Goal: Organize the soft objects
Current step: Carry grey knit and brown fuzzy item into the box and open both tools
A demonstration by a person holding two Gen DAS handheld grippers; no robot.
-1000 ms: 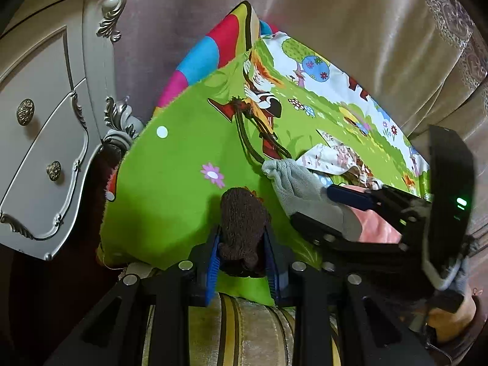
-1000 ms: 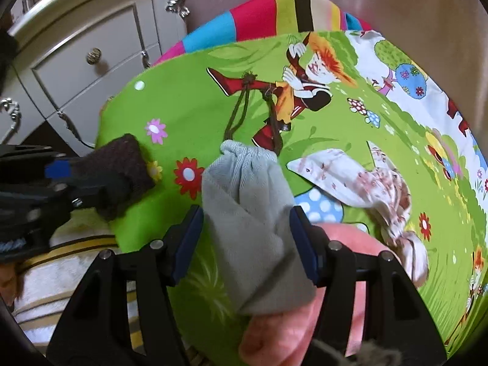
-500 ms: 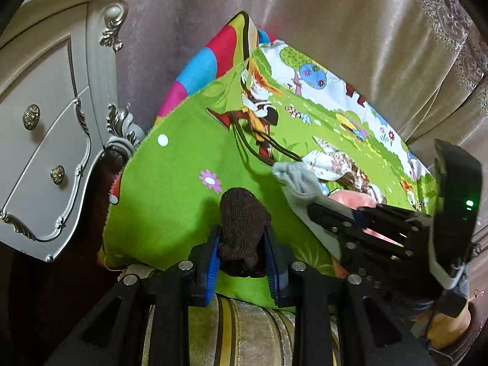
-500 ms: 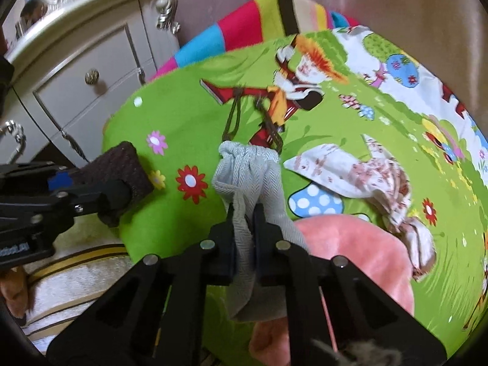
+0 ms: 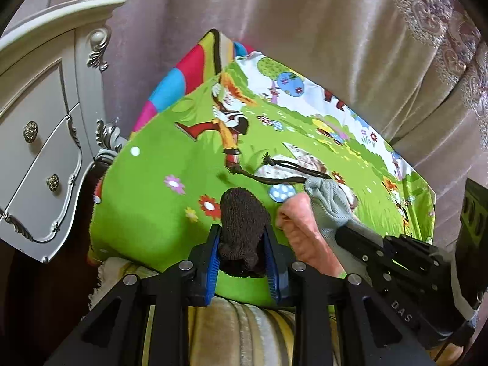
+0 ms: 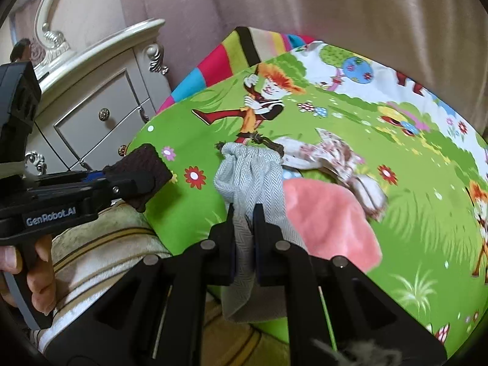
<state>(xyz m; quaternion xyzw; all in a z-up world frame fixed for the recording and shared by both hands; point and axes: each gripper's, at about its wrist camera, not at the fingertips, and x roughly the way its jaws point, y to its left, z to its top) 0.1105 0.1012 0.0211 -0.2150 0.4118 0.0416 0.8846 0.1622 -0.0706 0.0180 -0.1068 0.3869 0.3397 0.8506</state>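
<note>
Grey pouch [image 6: 253, 180] pinched between right fingers [image 6: 244, 213]; left fingers [image 5: 241, 244] clamp brown knit piece [image 5: 242, 216] (both above the mat [image 6: 411, 213]).

The blanket [image 6: 405, 222] is bright green, printed with cartoon figures, red, pink and yellow flowers, spotted mushrooms and a white far edge. Under it a striped cloth [image 6: 219, 61] shows bands of pink, blue, yellow-green, black and tan. The knit sock [image 5: 242, 213] is dark brown; the pouch [image 6: 253, 177] is grey herringbone with a dark brown drawstring. A plain pink cloth [image 6: 329, 216] lies beside a white fabric piece [image 6: 332, 155] with a reddish-brown floral print. The nightstand [image 5: 39, 140] is cream with silver trim, the curtain [image 5: 335, 30] mauve.
</note>
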